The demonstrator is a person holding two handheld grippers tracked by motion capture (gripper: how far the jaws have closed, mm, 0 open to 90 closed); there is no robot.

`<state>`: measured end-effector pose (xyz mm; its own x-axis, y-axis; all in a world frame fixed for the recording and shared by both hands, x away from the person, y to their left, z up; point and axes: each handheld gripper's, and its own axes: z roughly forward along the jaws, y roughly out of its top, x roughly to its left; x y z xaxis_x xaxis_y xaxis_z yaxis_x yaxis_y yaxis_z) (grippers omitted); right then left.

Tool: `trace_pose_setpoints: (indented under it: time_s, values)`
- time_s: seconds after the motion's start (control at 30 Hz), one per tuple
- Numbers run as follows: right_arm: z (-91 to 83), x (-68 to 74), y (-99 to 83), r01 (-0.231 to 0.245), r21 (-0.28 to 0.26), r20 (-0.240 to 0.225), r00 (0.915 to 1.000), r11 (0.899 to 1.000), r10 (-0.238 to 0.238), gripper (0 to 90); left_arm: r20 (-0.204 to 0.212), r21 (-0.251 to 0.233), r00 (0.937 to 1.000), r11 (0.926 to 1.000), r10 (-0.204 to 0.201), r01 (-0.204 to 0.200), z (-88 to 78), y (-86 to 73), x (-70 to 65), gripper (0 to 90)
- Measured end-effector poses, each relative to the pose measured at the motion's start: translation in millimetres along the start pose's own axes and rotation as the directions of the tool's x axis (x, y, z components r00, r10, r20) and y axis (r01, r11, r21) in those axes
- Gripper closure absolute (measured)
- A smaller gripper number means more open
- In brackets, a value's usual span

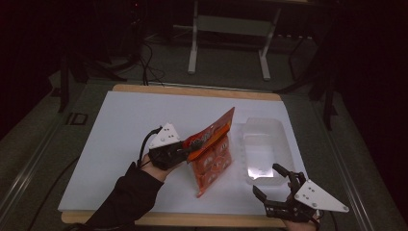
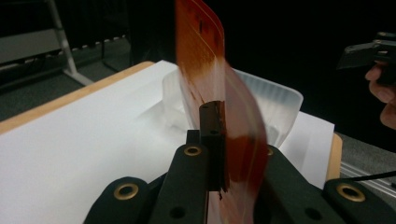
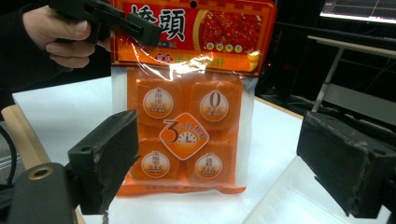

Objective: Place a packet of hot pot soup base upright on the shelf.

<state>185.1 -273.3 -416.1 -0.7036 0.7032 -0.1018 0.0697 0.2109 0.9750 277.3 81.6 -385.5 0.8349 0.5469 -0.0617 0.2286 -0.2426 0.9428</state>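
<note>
High view: the left gripper [image 1: 185, 150] pinches the top band of an orange packet [image 1: 214, 156] and holds it upright, the lower edge low over the white sheet [image 1: 120, 144], just left of a clear tray [image 1: 264, 144]. From here it cannot be told whether that edge touches the sheet. The right gripper [image 1: 272, 185] waits near the front edge of the table, jaws spread, holding nothing, just in front of the tray's near end.

Left gripper view: the jaws are pressed together on the packet's [image 2: 219, 107] top band — the film stands edge-on between them and curves upward. Behind it sits the tray [image 2: 280, 102], empty as far as its frosted wall lets one see. At the far right a hand [image 2: 383, 91] carries the other gripper.

Right gripper view: the two black jaws stand wide apart with the packet [image 3: 187, 107] between and beyond them, not touched. Its face shows a red header with printed characters and four orange blocks inside. The left gripper [image 3: 140, 25] bites the header at the upper left, and the tray's [image 3: 289, 196] corner lies at the lower right.

Judged from this, the pick-up is done and the packet is lifted — what seems left is carrying it over the tray, laying it in and letting go, perhaps with the right gripper steadying it.
</note>
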Motion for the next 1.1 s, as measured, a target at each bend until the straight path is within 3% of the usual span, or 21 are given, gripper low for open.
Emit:
trace_pose_setpoints:
  time_s: [0.23,0.27,0.37,0.67,0.87,0.9,0.97,1.0,1.1]
  values:
    - [-3.5,-5.0,3.4,-0.018,-0.012,0.015,0.9997,1.0,0.018,12.6,0.022,-0.039,0.9947,0.9943,0.101,-0.1,-11.8,22.1,-6.5,89.8]
    - [-4.1,-5.3,4.3,-0.017,-0.017,0.018,0.9997,1.0,0.017,12.7,0.049,-0.061,0.9935,0.9932,0.103,-0.1,-19.8,28.7,-3.7,89.8]
    - [-4.6,-6.1,6.9,-0.016,-0.022,0.016,0.9997,1.0,0.016,12.8,0.053,-0.078,0.9912,0.99,0.121,-0.117,-27.9,34.3,-2.9,89.8]
    - [-4.1,-11.7,33.3,0.017,-0.035,-0.033,0.9993,0.999,-0.018,14.6,0.127,-0.13,0.9867,0.9879,0.101,-0.084,-49.4,46.5,-0.2,89.7]
    - [-1.6,-21.5,53.4,0.012,-0.079,-0.078,0.9967,0.997,-0.019,17.6,0.156,-0.174,0.9788,0.9791,0.133,-0.105,-60.6,47.1,2.1,89.6]
    - [1.5,-24.7,59.7,0.016,-0.074,-0.104,0.9943,0.997,-0.024,17.7,0.155,-0.177,0.9788,0.9785,0.135,-0.107,-61.9,47.1,2.5,89.6]
    - [2.9,-26.3,62.5,0.019,-0.075,-0.109,0.9937,0.997,-0.027,17.7,0.169,-0.183,0.976,0.9775,0.137,-0.106,-63.8,46.8,3.9,89.6]
    - [6.7,-30.8,68.3,0.003,-0.077,-0.147,0.989,0.997,-0.015,19.7,0.174,-0.18,0.9756,0.9783,0.134,-0.102,-64.6,46.8,4.7,89.6]
    - [13.8,-36.9,76.2,0.006,-0.071,-0.188,0.9819,0.997,-0.02,21.6,0.199,-0.185,0.9732,0.9796,0.116,-0.08,-65.9,46.5,7.3,89.6]
